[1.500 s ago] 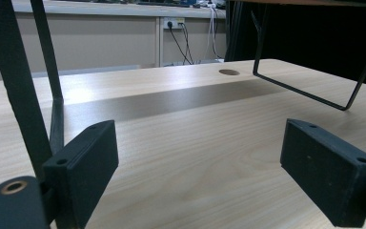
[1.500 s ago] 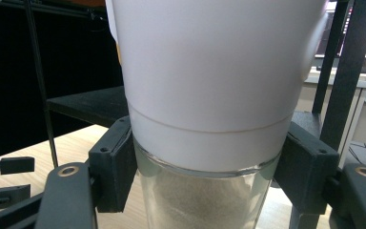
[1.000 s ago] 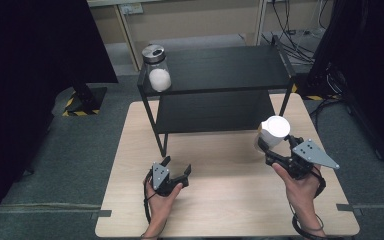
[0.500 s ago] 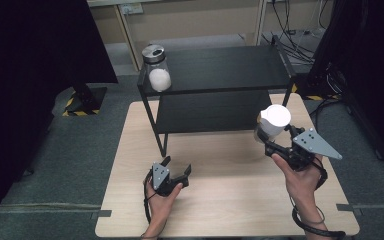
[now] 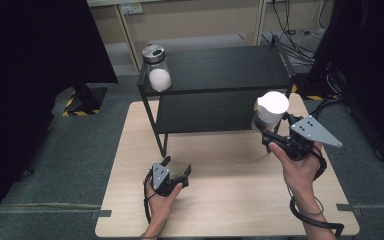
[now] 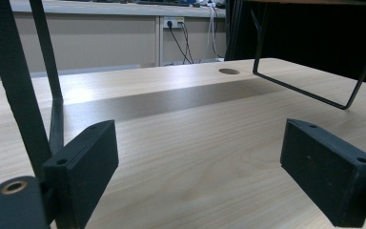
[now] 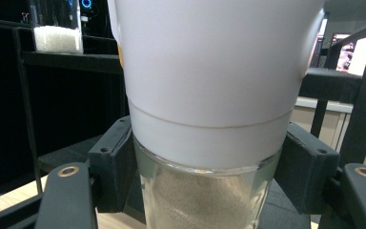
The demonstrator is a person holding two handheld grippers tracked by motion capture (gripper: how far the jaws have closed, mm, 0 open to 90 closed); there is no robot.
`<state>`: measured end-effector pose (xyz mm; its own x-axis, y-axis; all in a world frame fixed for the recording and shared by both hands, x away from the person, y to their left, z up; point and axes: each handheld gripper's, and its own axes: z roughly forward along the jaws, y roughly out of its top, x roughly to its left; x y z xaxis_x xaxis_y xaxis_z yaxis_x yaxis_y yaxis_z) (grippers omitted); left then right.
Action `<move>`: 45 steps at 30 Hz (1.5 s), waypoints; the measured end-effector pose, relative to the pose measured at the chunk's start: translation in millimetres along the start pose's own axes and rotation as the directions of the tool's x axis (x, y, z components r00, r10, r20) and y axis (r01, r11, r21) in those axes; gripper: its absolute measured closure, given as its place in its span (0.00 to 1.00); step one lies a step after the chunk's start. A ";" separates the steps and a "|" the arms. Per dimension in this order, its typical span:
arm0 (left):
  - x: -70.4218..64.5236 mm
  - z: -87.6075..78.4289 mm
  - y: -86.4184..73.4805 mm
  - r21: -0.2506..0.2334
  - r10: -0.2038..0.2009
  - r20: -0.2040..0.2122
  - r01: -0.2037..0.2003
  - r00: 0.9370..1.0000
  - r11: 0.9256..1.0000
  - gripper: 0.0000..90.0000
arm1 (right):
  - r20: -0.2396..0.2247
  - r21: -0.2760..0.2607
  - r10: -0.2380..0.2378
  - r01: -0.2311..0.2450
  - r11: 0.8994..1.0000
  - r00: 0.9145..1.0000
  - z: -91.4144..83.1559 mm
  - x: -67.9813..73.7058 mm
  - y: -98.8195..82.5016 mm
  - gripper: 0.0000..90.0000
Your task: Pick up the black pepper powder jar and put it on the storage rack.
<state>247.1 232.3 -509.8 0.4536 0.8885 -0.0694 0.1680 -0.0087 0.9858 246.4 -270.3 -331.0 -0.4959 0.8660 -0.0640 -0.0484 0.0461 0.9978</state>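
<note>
At the right of the high view, the right gripper [image 5: 266,131] is clamped on a glass jar [image 5: 270,111] with a white lid, held in the air in front of the black shelf [image 5: 230,70]. At lower centre, the left gripper [image 5: 176,170] rests on the table [image 5: 220,200], jaws wide apart and empty. A second jar [image 5: 156,67] stands on the shelf's top at upper left.

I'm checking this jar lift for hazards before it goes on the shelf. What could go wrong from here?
1. The right gripper clamps the jar on smooth glass just below its big white lid; top-heavy, it might slip or tilt.
2. The jar hangs close to the shelf edge and could knock against it.
3. A second jar stands at the shelf's left corner; a jolt might tip it.
</note>
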 end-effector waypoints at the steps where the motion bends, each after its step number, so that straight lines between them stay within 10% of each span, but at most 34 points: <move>1: 0.0 0.0 0.0 0.000 0.000 0.000 0.000 1.000 1.000 0.13 | -0.001 -0.001 -0.001 0.001 1.000 1.000 0.6 -0.1 1.5 0.34; 45: 0.1 0.3 0.7 0.004 0.005 0.002 -0.005 1.000 1.000 0.13 | 0.035 -0.027 0.007 -0.006 1.000 0.999 31.9 -9.3 84.5 0.34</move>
<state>247.6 232.2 -509.1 0.4562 0.8875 -0.0652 0.1696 -0.0148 0.9854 274.6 -258.6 -245.5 -0.4658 0.8831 -0.0563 -0.0688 0.0273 0.9973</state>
